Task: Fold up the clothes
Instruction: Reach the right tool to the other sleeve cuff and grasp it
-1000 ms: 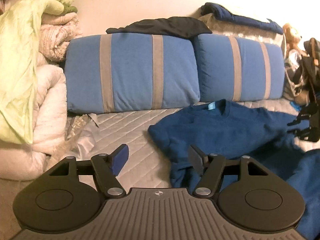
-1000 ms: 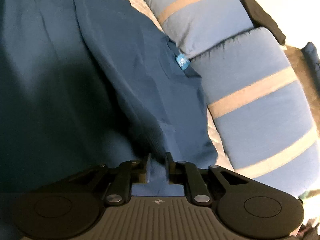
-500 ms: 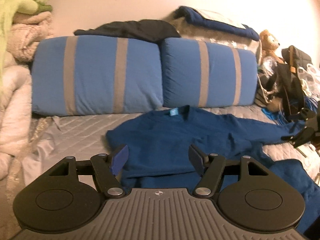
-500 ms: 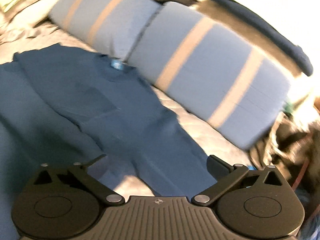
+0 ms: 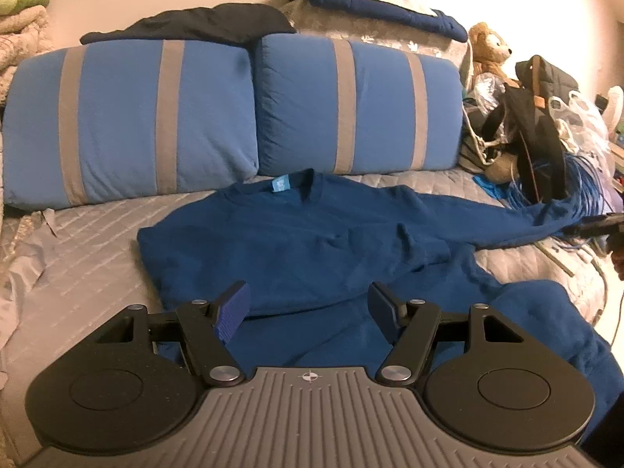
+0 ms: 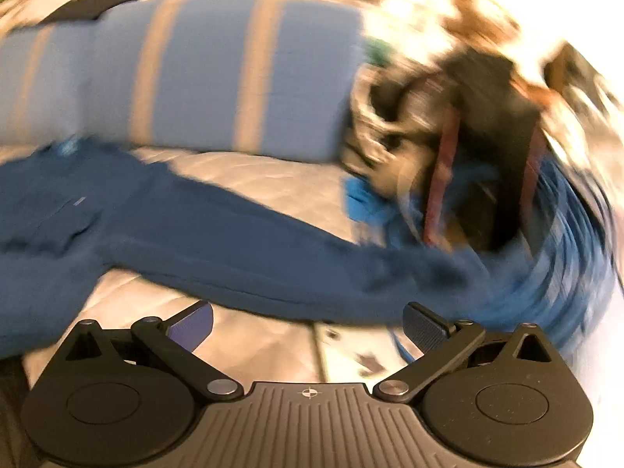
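My right claw (image 6: 308, 325) has released the sweater's (image 5: 296, 245) sleeve (image 6: 241, 269), now outstretched; both claws, left claw (image 5: 308, 306) included, gape empty.

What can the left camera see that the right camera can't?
Only the left wrist view shows the whole sweater body with its collar tag, the teddy bear, and the left gripper, open. Only the right wrist view, which is blurry, shows the right gripper, open above the bed, near the sleeve's end. Both show the sleeve, the striped pillows and the black bag.
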Demonstrator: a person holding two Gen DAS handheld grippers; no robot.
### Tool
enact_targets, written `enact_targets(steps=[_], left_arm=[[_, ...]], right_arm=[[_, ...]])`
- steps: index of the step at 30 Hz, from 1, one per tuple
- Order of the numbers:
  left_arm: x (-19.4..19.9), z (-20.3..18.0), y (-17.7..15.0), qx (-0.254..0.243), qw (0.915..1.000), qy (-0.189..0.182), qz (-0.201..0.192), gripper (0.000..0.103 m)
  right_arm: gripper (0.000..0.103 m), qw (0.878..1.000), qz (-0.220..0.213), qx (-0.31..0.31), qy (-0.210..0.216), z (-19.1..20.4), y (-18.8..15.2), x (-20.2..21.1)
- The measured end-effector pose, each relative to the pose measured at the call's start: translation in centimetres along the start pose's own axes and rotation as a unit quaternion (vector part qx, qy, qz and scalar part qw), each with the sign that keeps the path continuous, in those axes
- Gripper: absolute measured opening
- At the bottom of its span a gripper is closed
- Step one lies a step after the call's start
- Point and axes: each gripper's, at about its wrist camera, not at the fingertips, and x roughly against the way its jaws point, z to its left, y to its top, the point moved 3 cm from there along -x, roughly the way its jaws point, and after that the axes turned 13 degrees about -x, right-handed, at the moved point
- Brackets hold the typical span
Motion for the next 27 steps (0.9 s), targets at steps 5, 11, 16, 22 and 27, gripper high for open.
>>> enact_targets(steps=[5,11,16,22,27], left_arm=[[-1.0,-0.6,-0.8,0.001,0.9999,0.000,0.014,0.066],[-2.2,-1.4,-1.4,-0.001,0.9994,-0.001,0.034,0.066],[-2.4,-1.5,-1.5,-0.006,0.9992,-0.003,0.040,0.066],[-2.9,-1.3,-1.7,0.005,0.9987,-0.016,0.048,0.066],[-3.0,-1.2,-1.8,0.014,0.9985,-0.024,0.047,0.066]], right_arm=[[0.090,0.993,0.000,-0.113,-0.022,-5.1,0.3,-1.1],[0.074,0.972,0.001,-0.232,-0.026,-9.1,1.1,-3.5],[0.064,0.946,0.004,-0.322,-0.039,-11.6,1.9,-5.6],[0.054,0.920,0.000,-0.390,-0.030,-13.3,2.5,-7.3],[0.044,0.906,0.011,-0.421,-0.047,-14.0,2.3,-8.1]])
